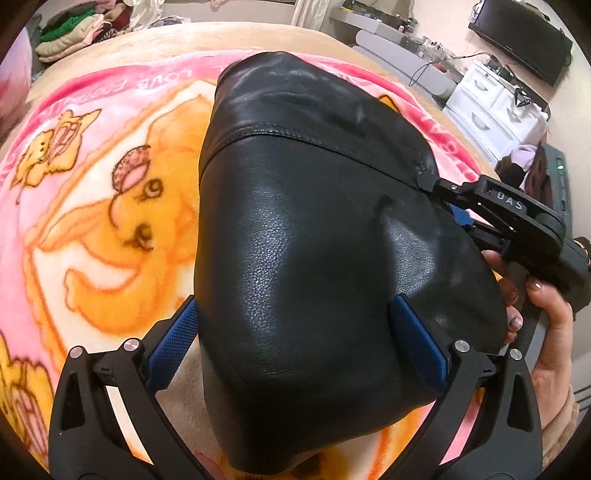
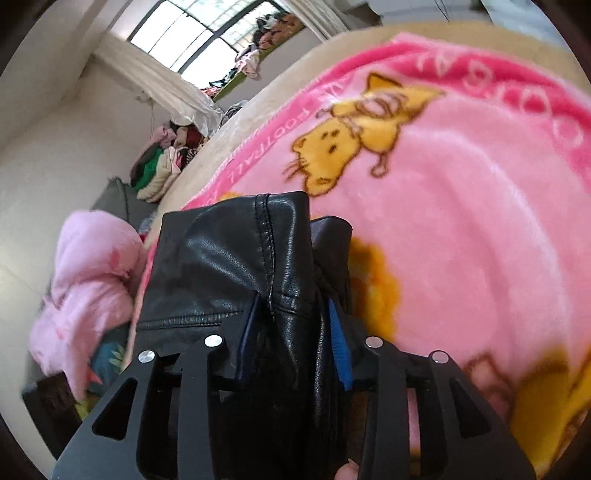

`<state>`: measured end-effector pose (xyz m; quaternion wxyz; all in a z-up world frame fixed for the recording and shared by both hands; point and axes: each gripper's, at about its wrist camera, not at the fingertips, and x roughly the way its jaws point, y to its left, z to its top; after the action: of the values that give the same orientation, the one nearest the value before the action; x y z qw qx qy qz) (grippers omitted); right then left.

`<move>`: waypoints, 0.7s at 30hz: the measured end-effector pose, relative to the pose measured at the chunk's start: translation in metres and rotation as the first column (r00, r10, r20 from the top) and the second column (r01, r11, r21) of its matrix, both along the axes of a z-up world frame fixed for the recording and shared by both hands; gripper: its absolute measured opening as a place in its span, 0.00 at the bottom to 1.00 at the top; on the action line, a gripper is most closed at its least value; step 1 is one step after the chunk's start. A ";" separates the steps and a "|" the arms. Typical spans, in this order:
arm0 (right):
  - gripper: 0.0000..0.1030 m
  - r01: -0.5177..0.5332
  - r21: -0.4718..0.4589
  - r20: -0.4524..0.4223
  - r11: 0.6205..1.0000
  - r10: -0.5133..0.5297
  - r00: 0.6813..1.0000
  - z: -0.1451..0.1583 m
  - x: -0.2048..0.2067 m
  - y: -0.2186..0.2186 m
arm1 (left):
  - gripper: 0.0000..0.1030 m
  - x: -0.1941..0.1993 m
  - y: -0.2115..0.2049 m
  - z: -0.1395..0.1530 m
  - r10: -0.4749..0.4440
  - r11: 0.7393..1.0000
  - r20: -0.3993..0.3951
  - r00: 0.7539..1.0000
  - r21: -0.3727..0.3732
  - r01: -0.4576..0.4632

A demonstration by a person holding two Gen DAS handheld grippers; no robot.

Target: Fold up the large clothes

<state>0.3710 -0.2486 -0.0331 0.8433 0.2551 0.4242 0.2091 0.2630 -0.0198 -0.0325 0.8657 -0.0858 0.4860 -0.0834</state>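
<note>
The black leather garment [image 1: 325, 236] lay on the pink cartoon blanket [image 1: 92, 177], its long way running off from the left gripper [image 1: 295, 354]. Both grippers pinched it, likely to lift it for a fold: the left squeezed the near end, the right gripper [image 2: 291, 339] a seamed edge.

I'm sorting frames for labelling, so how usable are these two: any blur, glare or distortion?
Left wrist view: sharp on the black leather garment, soft sheen on its grain, strong fisheye bending of the pink blanket, dark corner vignette. Right wrist view: motion-smeared, worst on the pink bundle at left; the window is blown out; the garment's seam stays readable.
</note>
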 end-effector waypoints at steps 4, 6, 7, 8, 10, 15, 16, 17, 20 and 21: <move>0.49 -0.022 -0.055 0.015 0.998 0.023 1.000 0.007 -0.008 0.004 | 0.92 -0.001 0.003 0.000 0.007 1.000 0.000 1.000 -0.014 -0.007; 0.52 -0.026 -0.065 0.017 0.998 0.027 0.999 0.009 -0.012 0.003 | 0.92 -0.002 0.003 0.001 0.008 1.000 0.001 1.000 -0.014 -0.008; 0.54 -0.030 -0.068 0.020 0.997 0.031 0.999 0.009 -0.014 0.002 | 0.92 -0.003 0.002 0.001 0.009 1.000 0.002 1.000 -0.014 -0.009; 0.54 -0.033 -0.071 0.025 0.997 0.035 0.999 0.011 -0.017 0.001 | 0.92 -0.004 0.002 0.001 0.011 1.000 0.002 1.000 -0.015 -0.011; 0.58 -0.035 -0.072 0.037 0.997 0.038 0.999 0.015 -0.022 -0.001 | 0.92 -0.005 0.003 0.002 0.013 1.000 0.003 1.000 -0.015 -0.013; 0.60 -0.052 -0.054 0.071 0.997 0.055 0.996 0.024 -0.043 -0.008 | 0.92 -0.009 0.003 0.007 0.011 1.000 0.015 1.000 0.001 -0.011; 0.60 -0.059 -0.052 0.077 0.997 0.063 0.995 0.026 -0.047 -0.008 | 0.92 -0.012 0.003 0.009 0.014 1.000 0.023 1.000 0.008 -0.014; 0.60 -0.074 -0.044 0.084 0.996 0.078 0.993 0.028 -0.055 -0.009 | 0.92 -0.014 0.003 0.011 0.015 1.000 0.030 0.999 0.016 -0.016; 0.60 -0.115 0.002 0.088 0.993 0.115 0.989 0.033 -0.072 -0.007 | 0.92 -0.020 0.000 0.018 0.015 0.999 0.051 0.999 0.046 -0.017; 0.60 -0.130 0.014 0.095 0.991 0.128 0.987 0.036 -0.078 -0.006 | 0.92 -0.022 -0.001 0.020 0.013 0.999 0.054 0.998 0.050 -0.016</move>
<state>0.2925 -0.2550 0.0030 0.8445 0.2254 0.3978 0.2790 0.2414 -0.0207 -0.0126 0.8810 -0.0652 0.4638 -0.0670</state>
